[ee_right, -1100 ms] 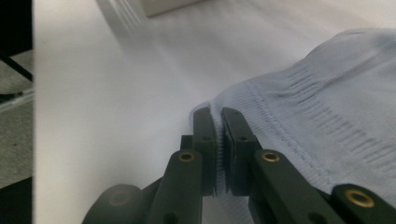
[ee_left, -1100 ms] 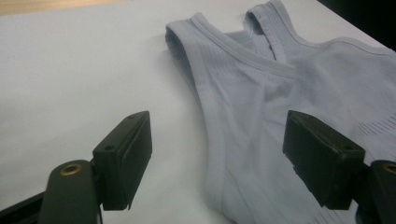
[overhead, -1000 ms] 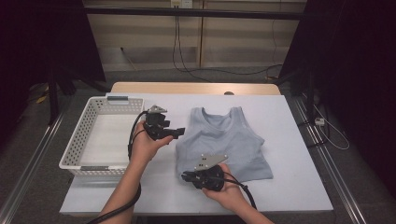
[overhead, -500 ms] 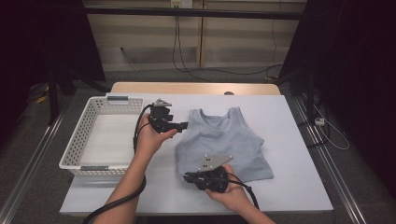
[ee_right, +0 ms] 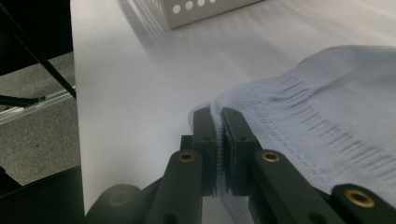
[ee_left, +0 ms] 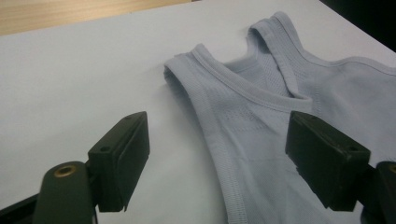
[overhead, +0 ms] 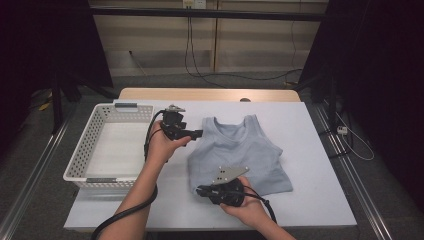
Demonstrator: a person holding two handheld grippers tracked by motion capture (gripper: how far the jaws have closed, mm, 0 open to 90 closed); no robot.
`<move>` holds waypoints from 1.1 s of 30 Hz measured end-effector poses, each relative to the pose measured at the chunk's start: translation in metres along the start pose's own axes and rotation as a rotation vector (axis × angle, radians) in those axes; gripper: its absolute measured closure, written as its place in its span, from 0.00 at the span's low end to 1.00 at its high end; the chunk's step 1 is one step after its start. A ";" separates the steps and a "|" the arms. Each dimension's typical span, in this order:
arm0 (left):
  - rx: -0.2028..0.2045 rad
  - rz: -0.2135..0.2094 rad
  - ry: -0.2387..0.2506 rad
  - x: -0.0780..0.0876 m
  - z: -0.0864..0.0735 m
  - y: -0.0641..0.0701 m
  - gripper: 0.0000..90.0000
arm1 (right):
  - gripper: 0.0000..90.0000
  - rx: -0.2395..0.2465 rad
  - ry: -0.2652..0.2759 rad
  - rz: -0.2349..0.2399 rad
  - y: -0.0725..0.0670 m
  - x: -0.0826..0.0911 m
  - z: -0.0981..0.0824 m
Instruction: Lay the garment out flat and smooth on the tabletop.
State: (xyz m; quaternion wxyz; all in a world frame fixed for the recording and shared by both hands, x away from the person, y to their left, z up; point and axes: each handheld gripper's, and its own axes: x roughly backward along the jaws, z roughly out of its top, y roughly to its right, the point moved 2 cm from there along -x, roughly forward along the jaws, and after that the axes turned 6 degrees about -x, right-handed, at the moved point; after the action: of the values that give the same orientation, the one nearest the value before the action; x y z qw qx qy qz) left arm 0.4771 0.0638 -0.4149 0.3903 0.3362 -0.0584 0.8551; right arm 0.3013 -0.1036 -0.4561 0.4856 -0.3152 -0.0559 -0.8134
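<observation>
A pale blue top [overhead: 240,155] lies flat on the white counter [overhead: 315,190], just right of the basket [overhead: 107,145], with its straps on the far side and its hem toward the person.

The right gripper [overhead: 202,190] sits at the top's near left corner. In the right gripper view its jaws are pressed together on the ribbed hem [ee_right: 261,116], pinching a fold of cloth at that corner; the rest of the top spreads away to the right of the jaws.

The left gripper [overhead: 197,133] is held between the basket and the top, by the top's left strap. Its jaws stand spread wide and have just been opening further. In the left gripper view the strap [ee_left: 210,84] and the neckline lie beyond the jaws, and nothing is caught between them; the pads press on no cloth.

The basket stands on the counter, well left of the right gripper.
</observation>
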 end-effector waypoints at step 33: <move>-0.048 0.010 -0.003 -0.041 0.010 -0.014 0.34 | 0.95 0.001 0.004 0.033 -0.006 0.003 0.000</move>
State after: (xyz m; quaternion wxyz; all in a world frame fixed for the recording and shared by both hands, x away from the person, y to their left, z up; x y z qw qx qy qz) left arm 0.5116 0.0443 -0.4354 0.3939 0.3277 -0.0814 0.8549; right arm 0.2957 -0.1022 -0.4530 0.4992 -0.3141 -0.0501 -0.8060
